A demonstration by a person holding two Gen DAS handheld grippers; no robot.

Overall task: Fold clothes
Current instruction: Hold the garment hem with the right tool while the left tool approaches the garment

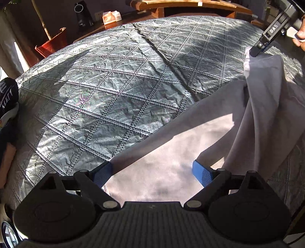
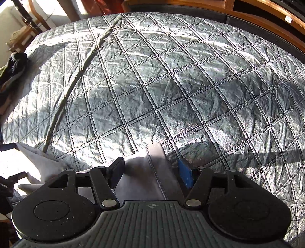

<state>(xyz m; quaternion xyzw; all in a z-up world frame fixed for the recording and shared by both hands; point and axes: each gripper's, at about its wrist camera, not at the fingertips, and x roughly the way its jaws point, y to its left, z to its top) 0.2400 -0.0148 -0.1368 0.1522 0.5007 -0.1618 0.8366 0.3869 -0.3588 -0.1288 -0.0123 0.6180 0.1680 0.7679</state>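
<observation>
A light grey garment (image 1: pixel 171 152) lies on a silver-grey quilted bed cover (image 1: pixel 114 85). Its right part rises in a peak to my right gripper (image 1: pixel 254 53) at the upper right, where a hand (image 1: pixel 300 37) holds that tool. My left gripper (image 1: pixel 152 174) points down over the flat part of the cloth. Its blue pads (image 1: pixel 202 175) stand wide apart and press on nothing. In the right wrist view, a stitched hem of the garment (image 2: pixel 152 177) runs between the pads of my right gripper (image 2: pixel 150 172). A narrow gap shows beside the blue pad.
Dark clothes (image 1: pixel 7 99) lie heaped at the bed's left edge, and the same dark clothes (image 2: pixel 17 63) show at the left of the right wrist view. Wooden furniture (image 1: pixel 190 5) stands behind the bed, with a tissue box (image 1: pixel 111 17), a black cylinder (image 1: pixel 83 15) and a red-brown bin (image 1: pixel 51 43).
</observation>
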